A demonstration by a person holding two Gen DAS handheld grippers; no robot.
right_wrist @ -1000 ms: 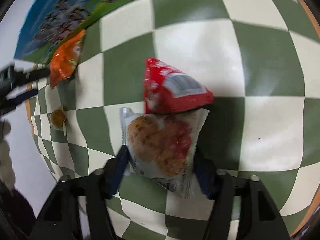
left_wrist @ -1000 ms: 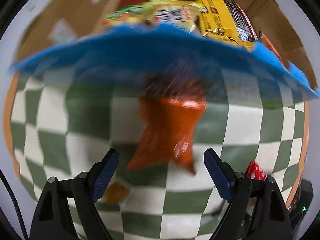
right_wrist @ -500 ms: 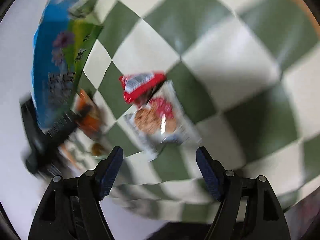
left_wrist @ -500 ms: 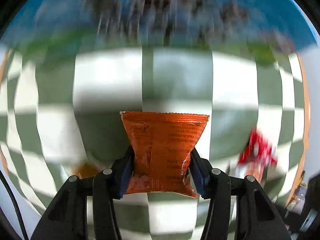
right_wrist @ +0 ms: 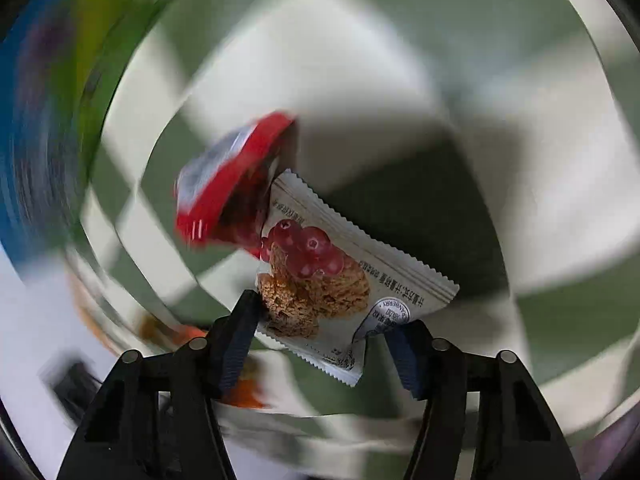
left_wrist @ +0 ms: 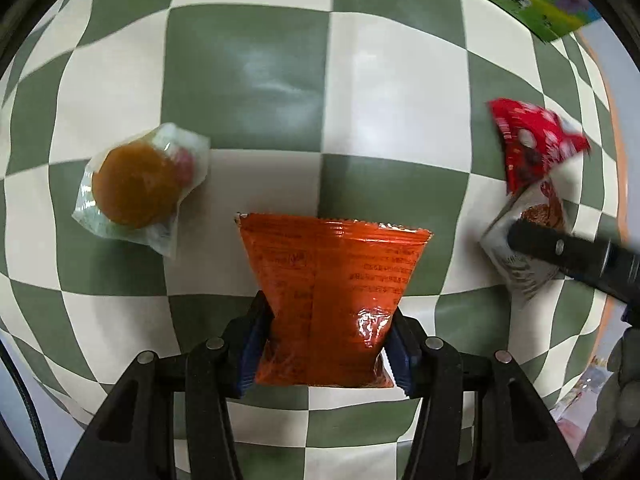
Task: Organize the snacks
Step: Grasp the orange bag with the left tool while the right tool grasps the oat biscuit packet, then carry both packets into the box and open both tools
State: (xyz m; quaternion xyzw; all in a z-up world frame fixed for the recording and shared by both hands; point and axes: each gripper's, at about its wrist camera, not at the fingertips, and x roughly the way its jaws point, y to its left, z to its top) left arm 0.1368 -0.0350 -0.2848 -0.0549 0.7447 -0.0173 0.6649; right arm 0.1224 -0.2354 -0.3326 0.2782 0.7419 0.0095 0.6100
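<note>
My left gripper (left_wrist: pixel 324 344) points straight down over the checkered cloth and is shut on an orange snack packet (left_wrist: pixel 332 280), its blue pads pinching the lower half. In the blurred right wrist view, a white cranberry-biscuit packet (right_wrist: pixel 340 276) lies tilted between the jaws of my right gripper (right_wrist: pixel 322 344). Those jaws are closing, and both pads touch the packet's edges. A red packet (right_wrist: pixel 232 184) leans on its top corner. The left wrist view shows the red packet (left_wrist: pixel 532 144) and the white packet (left_wrist: pixel 520 276) at the right, under a black right finger (left_wrist: pixel 560 248).
A round brown cake in a clear wrapper (left_wrist: pixel 136 184) lies on the green-and-white checkered cloth (left_wrist: pixel 248 72), left of the orange packet. The blue-and-green printed edge of a box (left_wrist: pixel 540 0) shows at the top right. A gloved hand (left_wrist: pixel 620 392) is at the right edge.
My left gripper closed on the orange packet and carried it away from the blue box of snacks. My right gripper let go of the white packet, drew back, then rolled and came down around it.
</note>
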